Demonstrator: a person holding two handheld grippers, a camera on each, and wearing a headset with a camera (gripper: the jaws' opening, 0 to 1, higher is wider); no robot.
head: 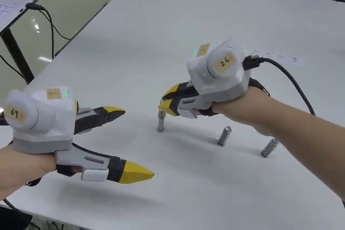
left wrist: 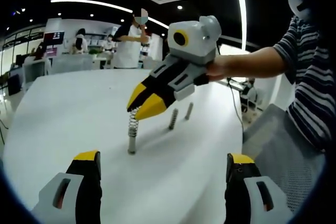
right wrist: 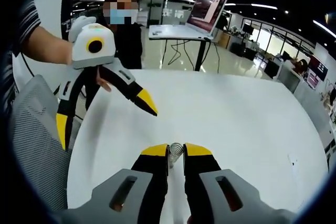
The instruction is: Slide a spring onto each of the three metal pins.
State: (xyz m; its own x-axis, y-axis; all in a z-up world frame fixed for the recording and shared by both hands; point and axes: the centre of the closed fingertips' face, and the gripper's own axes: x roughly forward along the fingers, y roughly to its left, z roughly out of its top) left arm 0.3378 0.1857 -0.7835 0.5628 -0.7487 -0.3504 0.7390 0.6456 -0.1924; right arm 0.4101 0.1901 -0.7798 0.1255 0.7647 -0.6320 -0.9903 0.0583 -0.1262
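**A:** Where does the spring (left wrist: 133,123) stand?

**B:** On the upper part of the last pin (left wrist: 131,145), with bare metal below it. The right tool (head: 165,106) has its jaws pressed together on the coil's top. The pin stands on the open desk (head: 215,25), nearer the person's edge than the far one. The two other pins (head: 224,136), toward the right-hand edge, each carry a spring already.

**A:** And the left tool (head: 130,143)?

**B:** Jaws wide apart, holding nothing, hovering by the near left corner.

**A:** What could go wrong?

**B:** Pushed down off-axis, the coil probably buckles or binds on the pin. If the jaws part while it is compressed, it may spring off and roll away. A sideways shove could also topple the pin, if it stands loose.

**A:** Does it stand loose?

**B:** Hard to tell; its foot is too small to make out. The pin's tip is hidden inside the coil and behind the yellow jaw tips, so how far the spring has threaded on is uncertain.
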